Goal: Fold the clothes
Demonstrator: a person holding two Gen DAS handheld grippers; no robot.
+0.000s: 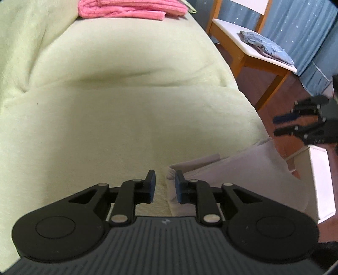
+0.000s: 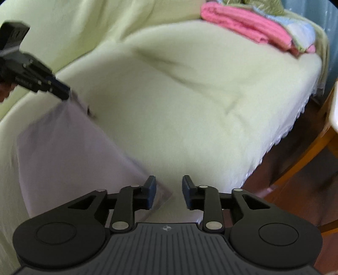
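A pale lilac garment [image 1: 232,175] lies flat on the pale green cover [image 1: 126,110] near its front edge. In the left wrist view my left gripper [image 1: 165,187] hovers over the garment's hemmed corner. Its jaws stand a little apart, the hem lies by the right pad, and nothing is pinched. My right gripper [image 1: 283,124] shows at the far right, off the cover's edge, fingers apart. In the right wrist view the garment [image 2: 63,158] stretches from my left gripper [image 2: 63,93] down to my right gripper [image 2: 169,191]. The right gripper is open, with the near corner under its left finger.
A folded pink towel pile [image 1: 131,8] [image 2: 243,27] sits at the far end of the cover. To the right stands a wooden chair [image 1: 243,63] with a folded blue patterned cloth [image 1: 266,45] on its white seat. A white box [image 1: 321,179] stands on the wooden floor.
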